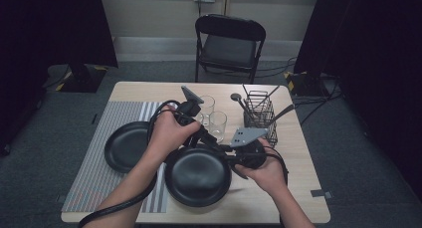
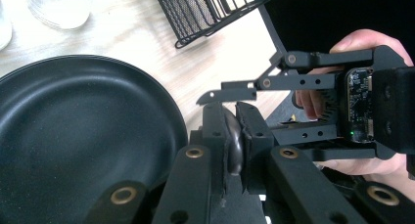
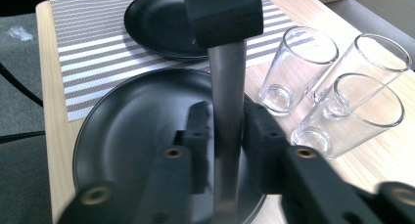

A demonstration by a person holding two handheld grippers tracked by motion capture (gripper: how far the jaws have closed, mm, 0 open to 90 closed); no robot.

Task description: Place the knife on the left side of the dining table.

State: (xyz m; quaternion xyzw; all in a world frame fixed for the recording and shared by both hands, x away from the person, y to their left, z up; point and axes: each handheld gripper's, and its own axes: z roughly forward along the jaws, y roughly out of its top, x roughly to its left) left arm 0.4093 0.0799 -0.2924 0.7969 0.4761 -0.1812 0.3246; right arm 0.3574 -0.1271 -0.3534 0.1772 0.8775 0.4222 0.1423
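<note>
— What's in my grippers over the table?

— My left gripper (image 2: pixel 235 136) is clamped on the end of a flat dark metal utensil handle (image 3: pixel 227 116), held above the round black plate (image 1: pixel 197 176) at the wooden table's (image 1: pixel 298 153) near edge. My right gripper (image 3: pixel 227 131) straddles that handle, jaws close on either side; I cannot tell whether they press it.

— And beside it?

— Three clear drinking glasses (image 3: pixel 337 87).

Dark metal utensil (image 3: pixel 227 136), held above black plate (image 3: pixel 137 136)
</note>
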